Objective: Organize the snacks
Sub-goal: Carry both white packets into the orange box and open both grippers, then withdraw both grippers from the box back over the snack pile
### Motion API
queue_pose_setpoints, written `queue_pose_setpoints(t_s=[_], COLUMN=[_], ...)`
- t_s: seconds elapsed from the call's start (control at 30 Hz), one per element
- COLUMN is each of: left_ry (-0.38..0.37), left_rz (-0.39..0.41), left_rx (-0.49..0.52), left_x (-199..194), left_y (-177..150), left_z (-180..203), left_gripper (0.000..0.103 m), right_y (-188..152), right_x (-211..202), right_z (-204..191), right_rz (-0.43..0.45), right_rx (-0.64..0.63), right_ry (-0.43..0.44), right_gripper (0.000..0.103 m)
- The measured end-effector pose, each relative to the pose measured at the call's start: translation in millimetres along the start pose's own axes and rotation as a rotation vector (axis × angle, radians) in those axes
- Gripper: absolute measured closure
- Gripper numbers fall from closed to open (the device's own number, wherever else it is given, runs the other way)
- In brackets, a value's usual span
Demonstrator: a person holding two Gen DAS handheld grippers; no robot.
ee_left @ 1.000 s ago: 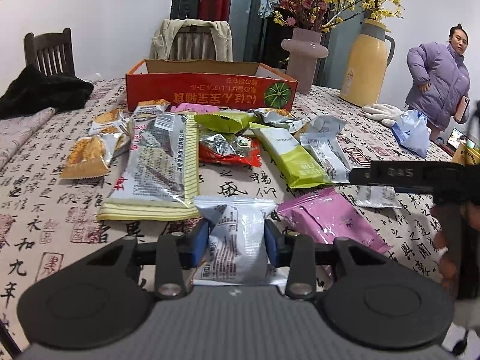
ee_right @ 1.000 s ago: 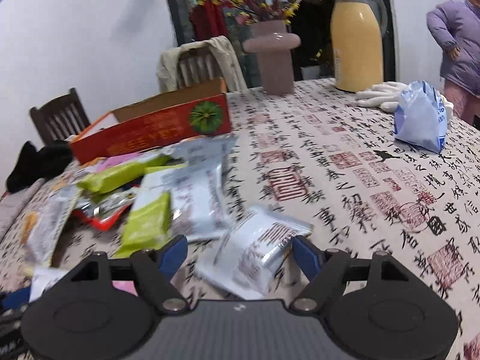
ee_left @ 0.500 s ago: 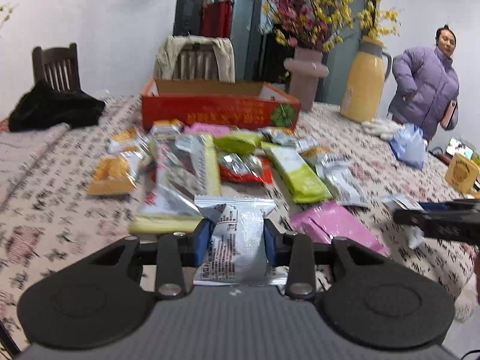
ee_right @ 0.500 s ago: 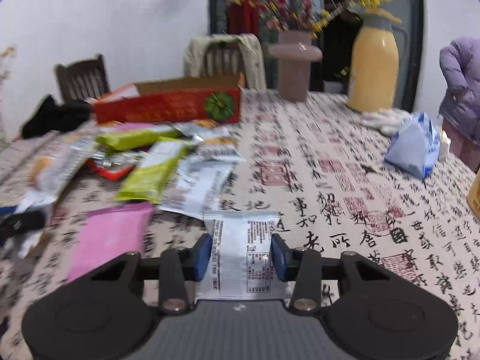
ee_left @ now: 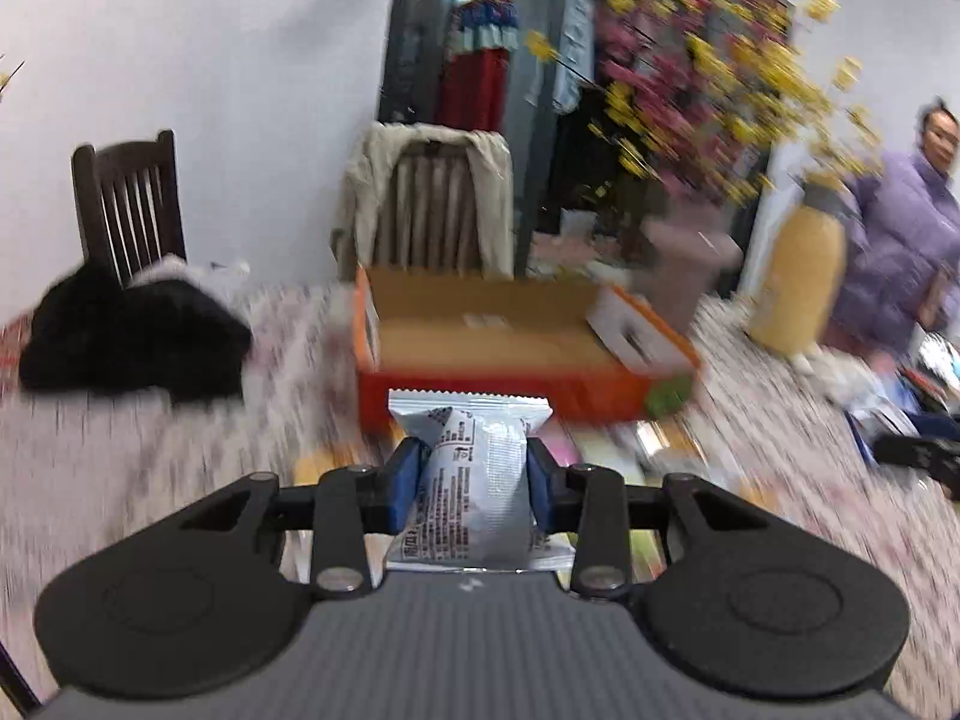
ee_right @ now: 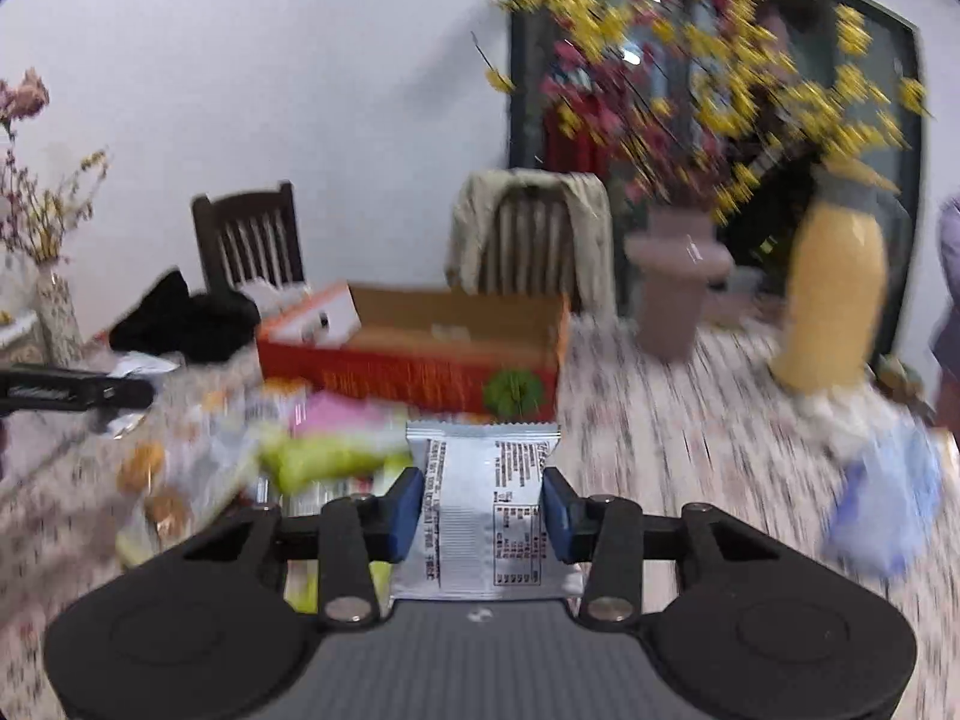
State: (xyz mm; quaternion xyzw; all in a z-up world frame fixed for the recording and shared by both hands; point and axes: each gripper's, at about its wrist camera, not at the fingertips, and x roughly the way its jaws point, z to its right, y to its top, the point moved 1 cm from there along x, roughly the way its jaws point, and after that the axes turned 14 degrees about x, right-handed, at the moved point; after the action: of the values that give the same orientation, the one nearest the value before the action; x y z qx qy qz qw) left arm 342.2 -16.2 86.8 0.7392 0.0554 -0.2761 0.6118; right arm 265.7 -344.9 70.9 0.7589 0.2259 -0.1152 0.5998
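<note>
From the left wrist, the left gripper [ee_left: 471, 483] was clamped on a silver packet [ee_left: 474, 480], its blue pads [ee_left: 403, 483] pressing the packet's sides so that the crimped top edge stood up clear in front. The packet was held off the table, in line with the open orange box [ee_left: 510, 354] beyond. That probably made the box the place for sorted snacks; its brown floor looked bare. The surroundings were blurred, so little else could be read.

From the right wrist, the right gripper [ee_right: 483, 510] was likewise closed on a second silver packet [ee_right: 483, 510], gripped by its sides with the print facing up. The box [ee_right: 420, 360] lay ahead and slightly left. Loose snacks [ee_right: 312, 450] lay on the table [ee_right: 690, 450] between gripper and box, not yet sorted.
</note>
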Motion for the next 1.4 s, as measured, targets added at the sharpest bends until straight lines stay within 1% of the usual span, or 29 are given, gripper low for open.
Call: queue_pose_setpoints(t_s=[0.1, 0.17, 0.23, 0.3, 0.33, 0.37, 0.43, 0.5, 0.53, 0.57, 0.63, 0.67, 0.7, 0.73, 0.77, 0.8, 0.83, 0.93, 0.97, 1.0, 1.07, 1.17, 1.2, 1.27, 1.37, 1.4], left_ry=[0.032, 0.059, 0.055, 0.039, 0.042, 0.038, 0.055, 0.044, 0.049, 0.047, 0.060, 0.057, 0.041, 0.030, 0.029, 0.032, 0.036, 0.035, 0.032, 0.026, 0.017, 0.028, 0.032, 0.022, 0.030, 0.034], left_rz=[-0.006, -0.036, -0.080, -0.130, -0.154, -0.179, -0.232, -0.278, -0.290, -0.308, -0.329, -0.329, -0.325, -0.317, -0.302, -0.285, -0.272, -0.256, -0.249, -0.238, -0.218, -0.181, -0.164, -0.139, -0.109, -0.098], left_rx=[-0.005, 0.010, -0.001, 0.005, 0.004, 0.016, 0.005, 0.042, 0.062, 0.087, 0.101, 0.103, 0.104, 0.103, 0.098, 0.101, 0.108, 0.112, 0.107, 0.099, 0.095, 0.088, 0.073, 0.050, 0.044, 0.048], left_x=[53, 97, 141, 189, 211, 232, 272, 299, 308, 317, 325, 328, 330, 328, 325, 320, 314, 292, 283, 271, 248, 204, 184, 147, 90, 73], left_y=[50, 78, 98, 113, 116, 118, 117, 111, 108, 105, 98, 96, 95, 96, 98, 100, 102, 111, 115, 119, 126, 132, 131, 124, 114, 110], left_z=[-26, -38, -49, -56, -58, -60, -62, -61, -61, -59, -62, -62, -64, -64, -63, -63, -62, -60, -60, -59, -58, -53, -51, -46, -35, -32], left_gripper=[0.066, 0.066, 0.066, 0.066, 0.066, 0.066, 0.066, 0.066, 0.066, 0.066, 0.064, 0.060, 0.051, 0.048, 0.042, 0.034, 0.032, 0.032, 0.032, 0.030, 0.025, 0.020, 0.019, 0.016, 0.013, 0.011], right_y=[59, 95, 127, 151, 161, 166, 169, 164, 160, 156, 150, 148, 147, 146, 145, 146, 146, 156, 160, 163, 169, 174, 174, 172, 164, 159], right_x=[45, 85, 132, 184, 215, 247, 303, 353, 373, 389, 409, 416, 421, 424, 424, 423, 418, 394, 386, 375, 346, 301, 284, 244, 189, 167], right_z=[4, 6, 6, 3, 4, 5, 10, 12, 14, 15, 16, 17, 19, 19, 18, 18, 16, 13, 14, 13, 12, 9, 7, 3, -5, -8], right_rz=[-0.024, -0.042, -0.069, -0.129, -0.172, -0.214, -0.287, -0.371, -0.394, -0.407, -0.413, -0.411, -0.409, -0.403, -0.399, -0.394, -0.387, -0.346, -0.329, -0.316, -0.287, -0.240, -0.225, -0.188, -0.150, -0.136], right_rx=[0.007, -0.014, -0.026, -0.043, -0.046, -0.051, -0.053, -0.071, -0.075, -0.084, -0.104, -0.111, -0.114, -0.120, -0.124, -0.127, -0.130, -0.134, -0.134, -0.131, -0.123, -0.113, -0.110, -0.101, -0.092, -0.089], right_ry=[0.069, 0.066, 0.053, 0.040, 0.032, 0.016, -0.028, -0.085, -0.121, -0.152, -0.187, -0.210, -0.225, -0.237, -0.248, -0.246, -0.235, -0.224, -0.215, -0.207, -0.190, -0.177, -0.171, -0.151, -0.118, -0.108], right_gripper=[0.061, 0.061, 0.061, 0.061, 0.061, 0.061, 0.061, 0.061, 0.061, 0.061, 0.061, 0.061, 0.060, 0.057, 0.050, 0.049, 0.049, 0.047, 0.044, 0.040, 0.036, 0.034, 0.031, 0.029, 0.028, 0.024])
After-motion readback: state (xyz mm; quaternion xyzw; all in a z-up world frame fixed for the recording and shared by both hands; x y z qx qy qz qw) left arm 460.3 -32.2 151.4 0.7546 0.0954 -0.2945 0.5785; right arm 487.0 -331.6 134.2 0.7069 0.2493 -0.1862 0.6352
